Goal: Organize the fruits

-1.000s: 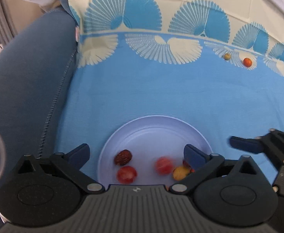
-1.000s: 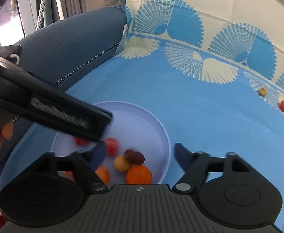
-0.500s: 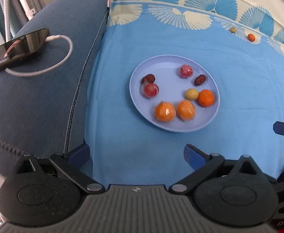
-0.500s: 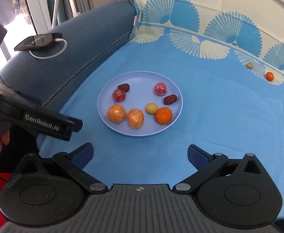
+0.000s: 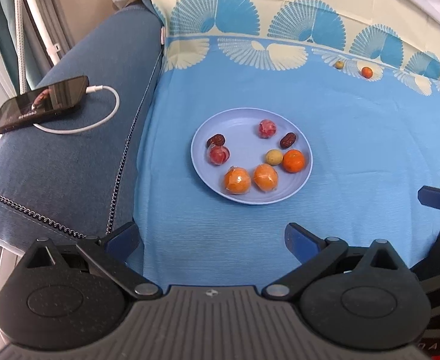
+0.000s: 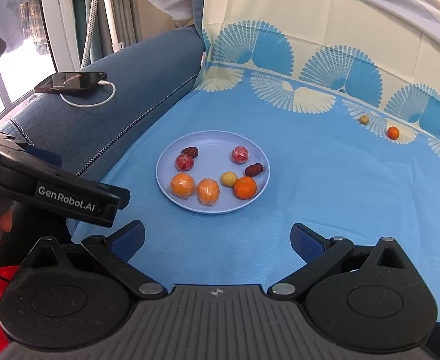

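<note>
Both grippers were empty and well apart from the fruit. The left gripper had its jaws spread wide with only blue cloth between them, and the right gripper was also fully released, holding nothing.

The plate lay in the middle of the right wrist view on the blue cloth. It held seven pieces: two wrapped oranges, one bare orange, a small yellow fruit, two red wrapped fruits and two dark dates.

Two pieces were not yet collected. A small orange fruit and a small greenish-yellow fruit lay near each other in the upper right of the frame, on the patterned border of the cloth.

I judged that the step in hand was a pause between two placements. The next move probably called for reaching to the upper right, most likely with the right gripper, and closing gently, because such small round fruit could roll away.
</note>
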`<state>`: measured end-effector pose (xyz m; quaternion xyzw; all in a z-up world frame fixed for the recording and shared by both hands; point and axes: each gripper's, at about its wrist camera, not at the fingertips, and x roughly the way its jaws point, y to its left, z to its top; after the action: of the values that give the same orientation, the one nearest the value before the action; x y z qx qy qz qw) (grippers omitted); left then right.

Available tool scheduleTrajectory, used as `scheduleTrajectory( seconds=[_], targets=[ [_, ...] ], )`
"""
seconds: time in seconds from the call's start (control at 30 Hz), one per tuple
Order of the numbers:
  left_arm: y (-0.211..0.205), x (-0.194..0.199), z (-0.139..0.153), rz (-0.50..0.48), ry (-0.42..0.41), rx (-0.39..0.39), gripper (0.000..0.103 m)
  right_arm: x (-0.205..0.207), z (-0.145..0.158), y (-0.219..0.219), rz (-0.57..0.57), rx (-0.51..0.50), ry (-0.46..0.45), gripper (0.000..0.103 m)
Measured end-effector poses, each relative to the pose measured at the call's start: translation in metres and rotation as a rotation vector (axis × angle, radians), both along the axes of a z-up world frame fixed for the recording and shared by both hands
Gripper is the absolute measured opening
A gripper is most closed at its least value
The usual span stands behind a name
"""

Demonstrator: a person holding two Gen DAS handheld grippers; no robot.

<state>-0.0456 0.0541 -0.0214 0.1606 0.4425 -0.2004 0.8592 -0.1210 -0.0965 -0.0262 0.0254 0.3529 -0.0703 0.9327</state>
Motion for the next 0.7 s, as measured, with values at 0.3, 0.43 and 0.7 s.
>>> scheduleTrajectory(
  seconds=[0.3, 0.43, 0.7],
  targets=[
    [0.0053, -0.0048, 0.0062, 0.0, -0.014, -0.013, 0.103, -0.0038, 0.0049, 0.0063, 0.008, -0.02, -0.013, 0.102],
    [0.0062, -0.0062, 0.0082, -0.004, -0.02, -0.016, 0.103, -0.0037, 0.0057, 0.0068, 0.008, -0.024, -0.011, 0.102],
    [0.0073, -0.0068, 0.0096, -0.004, -0.023, -0.022, 0.103, -0.0042, 0.0063, 0.0082, 0.01, -0.028, -0.01, 0.102]
  ],
)
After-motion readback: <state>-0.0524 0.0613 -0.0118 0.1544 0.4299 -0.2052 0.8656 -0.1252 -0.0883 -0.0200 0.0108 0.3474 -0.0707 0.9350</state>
